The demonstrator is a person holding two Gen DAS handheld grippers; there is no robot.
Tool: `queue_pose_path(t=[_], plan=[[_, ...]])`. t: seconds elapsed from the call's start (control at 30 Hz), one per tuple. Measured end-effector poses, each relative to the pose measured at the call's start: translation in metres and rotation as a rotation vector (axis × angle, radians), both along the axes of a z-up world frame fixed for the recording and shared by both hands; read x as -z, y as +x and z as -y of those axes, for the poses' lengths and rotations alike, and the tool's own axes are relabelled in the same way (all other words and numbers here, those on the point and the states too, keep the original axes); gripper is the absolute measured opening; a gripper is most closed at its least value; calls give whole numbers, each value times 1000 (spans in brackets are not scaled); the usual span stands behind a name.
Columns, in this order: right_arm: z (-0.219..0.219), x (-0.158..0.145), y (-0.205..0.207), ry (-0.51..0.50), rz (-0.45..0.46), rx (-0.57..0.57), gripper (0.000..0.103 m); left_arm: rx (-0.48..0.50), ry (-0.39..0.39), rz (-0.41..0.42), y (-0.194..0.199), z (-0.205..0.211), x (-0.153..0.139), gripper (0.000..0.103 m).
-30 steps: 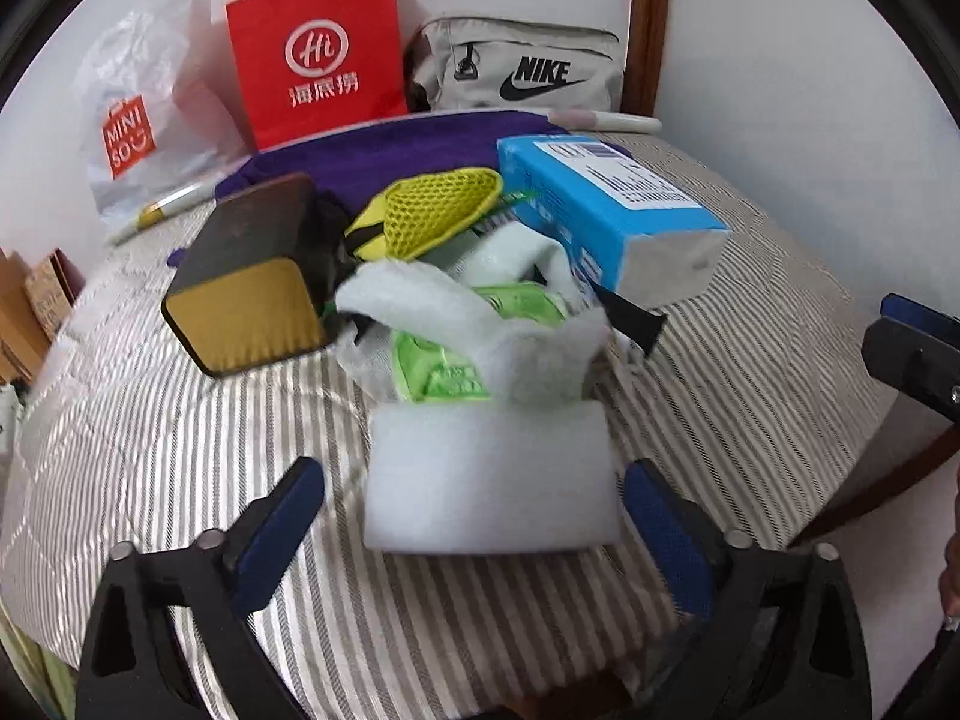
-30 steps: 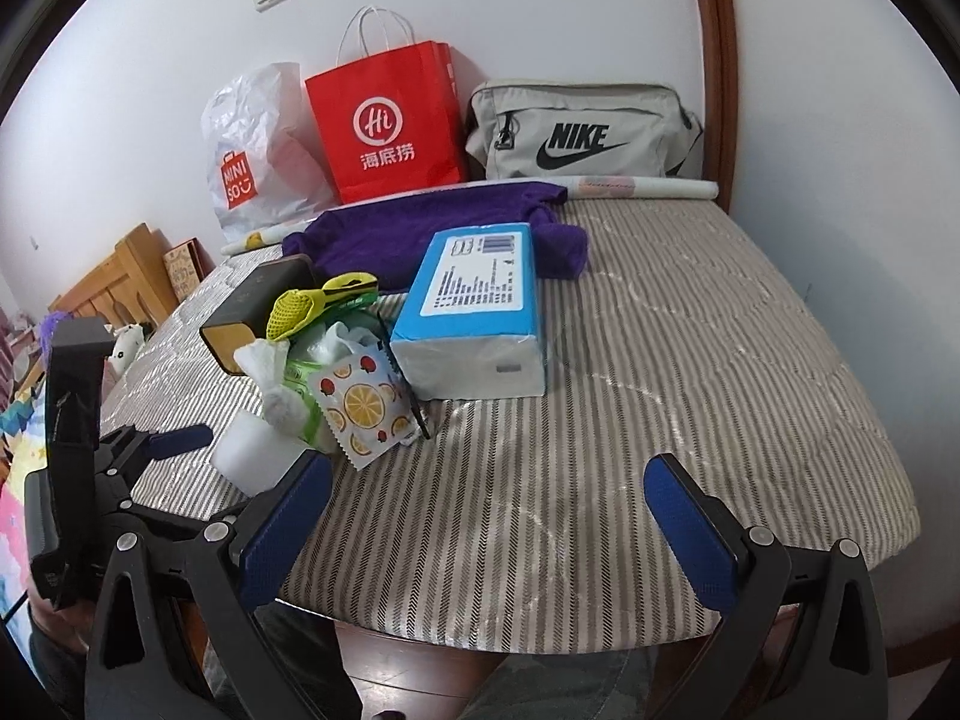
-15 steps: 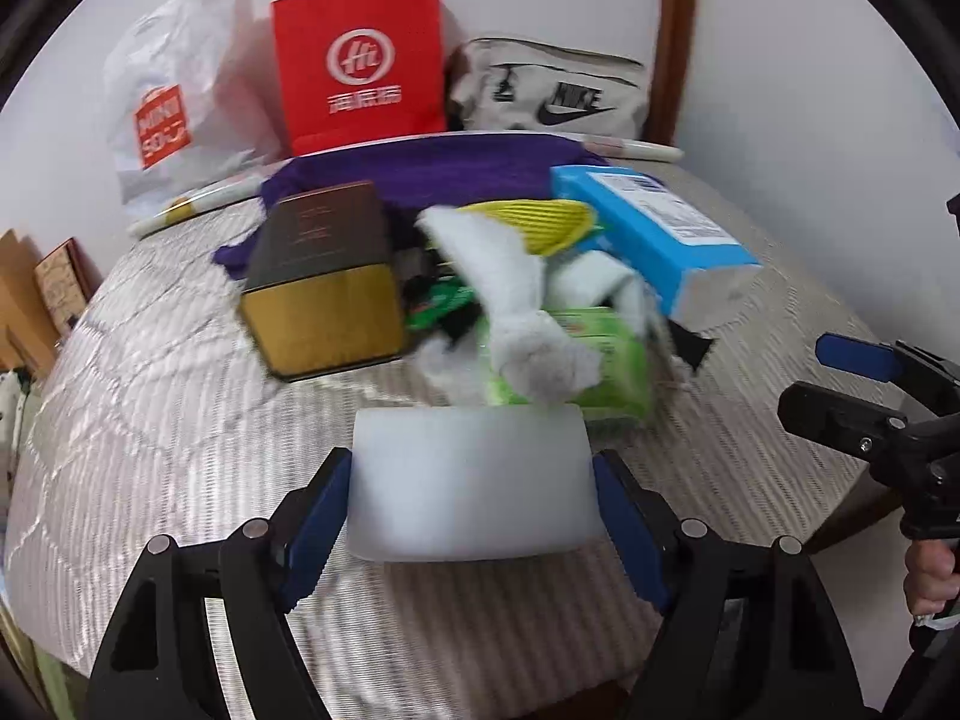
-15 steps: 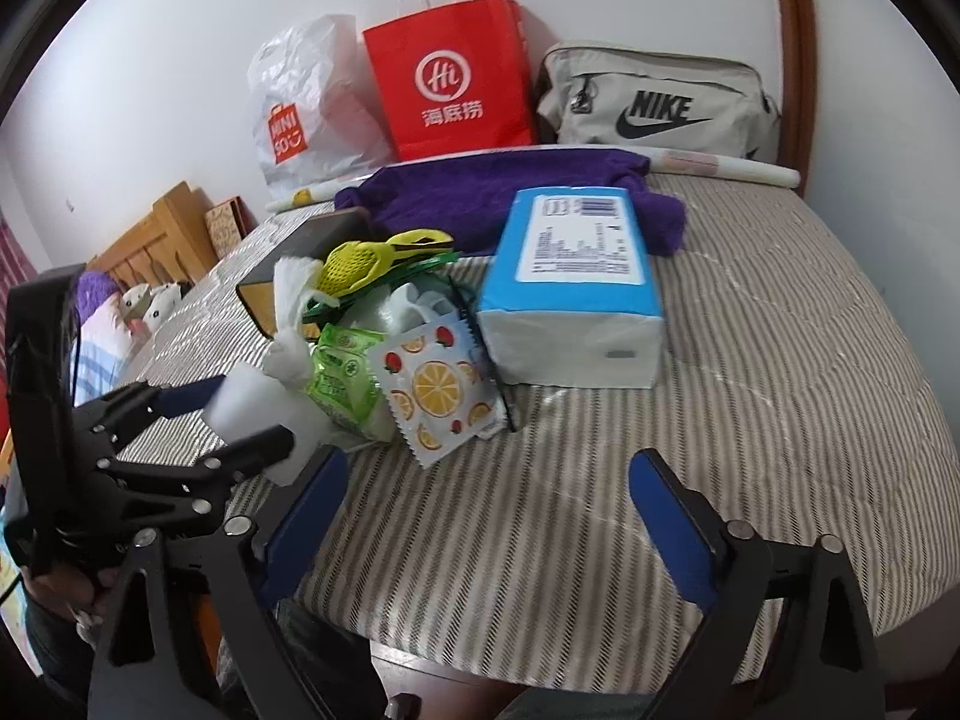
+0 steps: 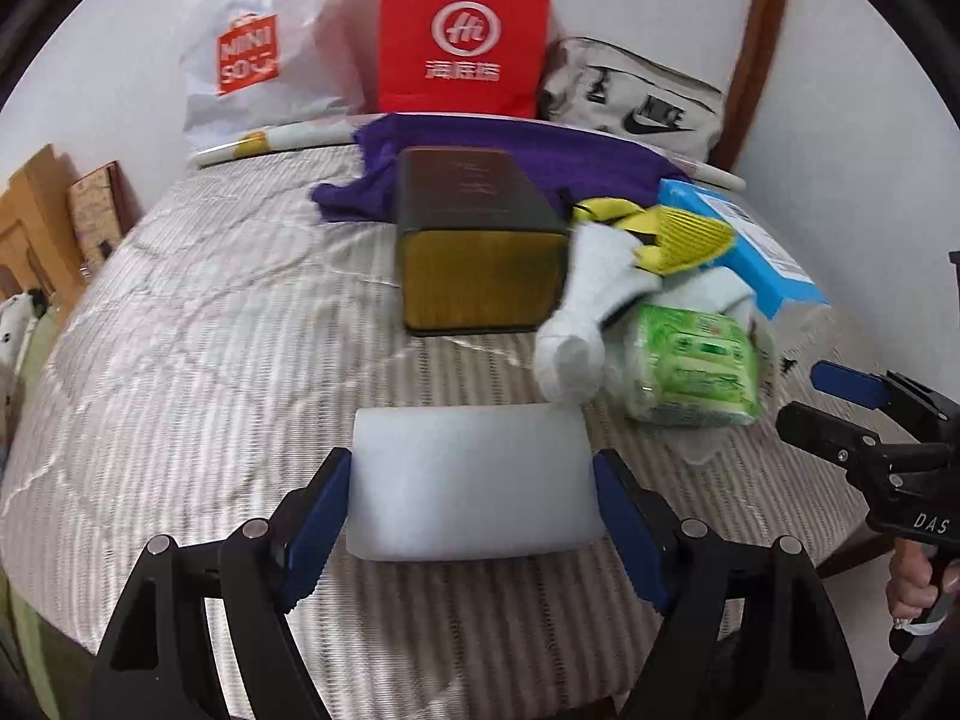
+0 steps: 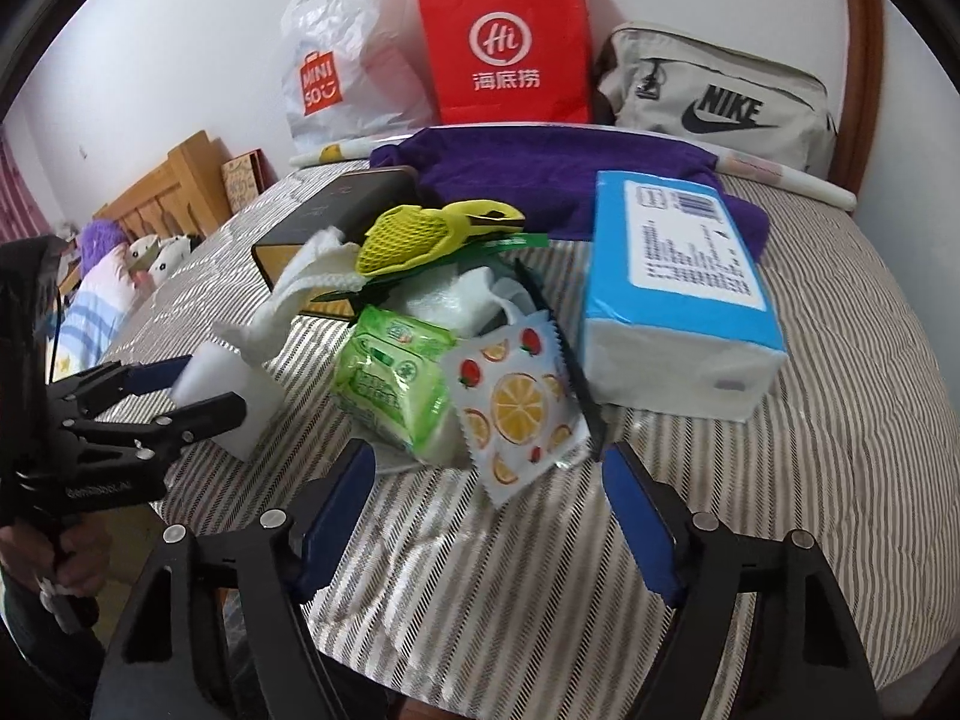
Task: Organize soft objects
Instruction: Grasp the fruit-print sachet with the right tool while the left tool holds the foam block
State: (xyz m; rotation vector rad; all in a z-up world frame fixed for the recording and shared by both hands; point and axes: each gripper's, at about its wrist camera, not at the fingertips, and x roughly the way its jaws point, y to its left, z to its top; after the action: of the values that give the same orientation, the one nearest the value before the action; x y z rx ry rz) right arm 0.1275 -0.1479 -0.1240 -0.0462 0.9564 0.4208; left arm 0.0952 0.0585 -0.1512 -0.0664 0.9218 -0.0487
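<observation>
My left gripper [image 5: 471, 495] is shut on a white sponge block [image 5: 471, 483] and holds it over the striped bed [image 5: 210, 360]; it also shows in the right wrist view [image 6: 231, 405]. A pile lies beyond: a white sock [image 5: 585, 312], a green wipes pack [image 6: 393, 384], a fruit-print packet [image 6: 516, 405], a yellow mesh pouch [image 6: 420, 234] and a blue tissue pack [image 6: 675, 288]. My right gripper [image 6: 486, 495] is open and empty, just in front of the fruit-print packet.
A black and gold box [image 5: 480, 246] stands behind the pile. A purple cloth [image 6: 552, 171], a red paper bag [image 6: 504, 42], a white Miniso bag [image 6: 342, 54] and a grey Nike bag [image 6: 714, 96] line the wall. The bed edge is near both grippers.
My left gripper closed on the white sponge block and carried it left, away from the pile. My right gripper moved in toward the fruit-print packet and narrowed.
</observation>
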Motion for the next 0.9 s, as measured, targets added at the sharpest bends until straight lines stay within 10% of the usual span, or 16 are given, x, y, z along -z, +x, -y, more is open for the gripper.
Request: queue_pose_path(t=[0.3,0.37,0.9], plan=[[-9,13,10,-31,-4,-5,39,-27,-17,-4,1,-14,3,78],[-9,12,9,-28,3,-15,16,-26,-14,-8,2,-13,5,78],[31,-20,-29,-28,44,-20,4,-42,14,-13,1,-11,6,79]])
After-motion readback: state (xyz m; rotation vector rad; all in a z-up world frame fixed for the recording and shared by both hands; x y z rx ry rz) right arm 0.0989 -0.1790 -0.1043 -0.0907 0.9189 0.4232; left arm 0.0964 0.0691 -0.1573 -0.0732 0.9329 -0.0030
